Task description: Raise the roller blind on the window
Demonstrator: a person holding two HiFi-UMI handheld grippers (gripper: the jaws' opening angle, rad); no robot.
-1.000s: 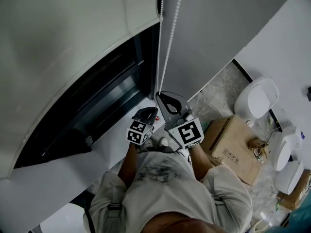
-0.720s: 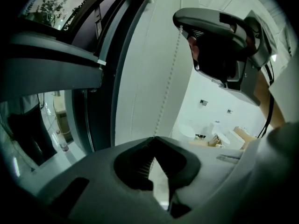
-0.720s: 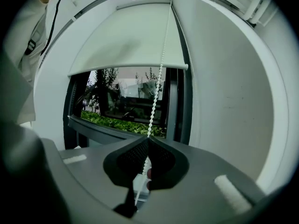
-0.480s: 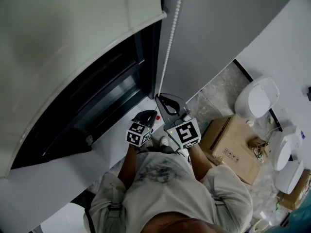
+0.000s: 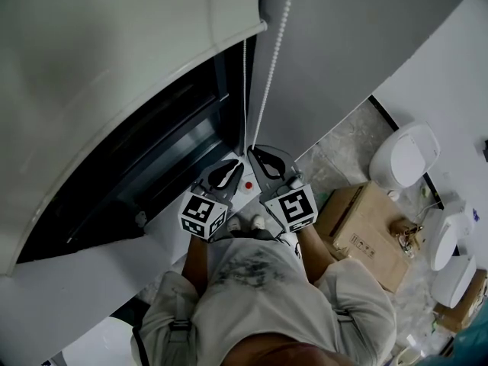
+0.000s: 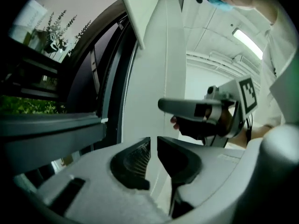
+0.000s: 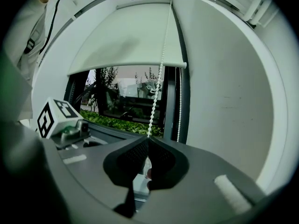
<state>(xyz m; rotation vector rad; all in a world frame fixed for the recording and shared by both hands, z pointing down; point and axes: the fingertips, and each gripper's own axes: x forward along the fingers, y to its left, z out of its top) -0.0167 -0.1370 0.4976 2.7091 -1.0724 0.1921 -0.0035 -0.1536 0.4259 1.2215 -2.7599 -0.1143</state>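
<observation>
Right gripper (image 7: 148,139) clenched on the bead chain (image 7: 157,90), which I judge light, limp and slippery: pinch squarely across the beads. Left gripper (image 6: 153,139) is barely parted and empty. Beyond, the roller blind (image 7: 131,41) covers the window's (image 7: 122,99) top, chain at its right edge.

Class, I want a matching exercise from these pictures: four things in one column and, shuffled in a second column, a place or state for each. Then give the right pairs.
Things
1. right gripper
2. left gripper
3. roller blind
4. cardboard box

Place or state
A. on the floor
B. jaws slightly apart, nothing between them
C. shut on the bead chain
D. covering the upper part of the window

Pairs: 1-C, 2-B, 3-D, 4-A
</observation>
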